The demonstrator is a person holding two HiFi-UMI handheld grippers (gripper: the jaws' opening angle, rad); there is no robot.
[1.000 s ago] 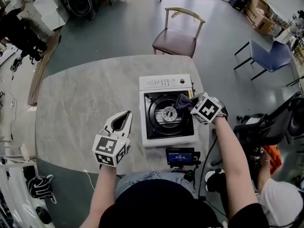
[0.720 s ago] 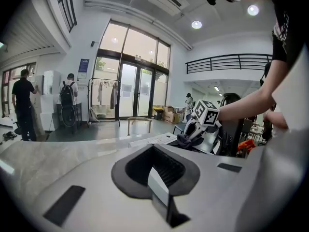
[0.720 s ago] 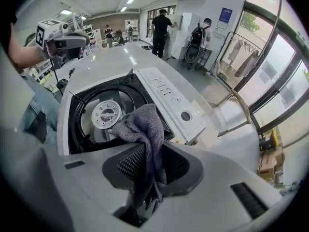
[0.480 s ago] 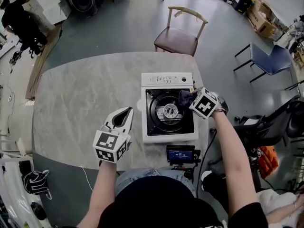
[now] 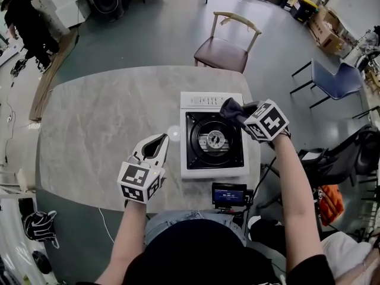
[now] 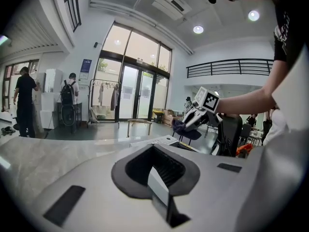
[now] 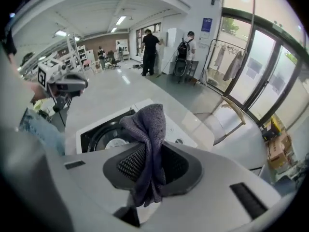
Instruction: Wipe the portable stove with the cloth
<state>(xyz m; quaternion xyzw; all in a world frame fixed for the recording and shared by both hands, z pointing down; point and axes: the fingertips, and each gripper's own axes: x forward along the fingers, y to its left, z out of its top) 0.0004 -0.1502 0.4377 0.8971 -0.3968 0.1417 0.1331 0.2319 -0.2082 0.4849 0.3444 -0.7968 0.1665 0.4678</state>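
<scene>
Stone-patterned grey tabletop (image 5: 95, 123), smooth and rounded at its edges, spreads out to the left of the left gripper (image 5: 159, 140). That gripper hangs low over bare table, its white moulded shell tapering to a teardrop. Its jaws are drawn together on nothing, and the left gripper view shows only dark ribbed lining between them. Just to its right sits the portable stove (image 5: 196, 170), a square white metal box. It has a strip of controls along its far edge and a black recessed top. In that recess lies the round burner (image 5: 215, 139), ringed with dark concentric grooves and silver at its centre. A small black device with a lit screen (image 5: 228, 195) sits at the table's near edge, just in front of the stove. The cloth (image 5: 231, 107) is a dark grey-violet piece with a nubbly towelling weave, bunched into soft folds. It is clamped in the right gripper (image 5: 244, 113), whose jaws are closed tight on it. One end bulges out past the tips and a tail hangs down behind the grip. This gripper holds the cloth over the stove's far right corner by the control strip. From the left gripper view the cloth looks raised clear of the stove top.
</scene>
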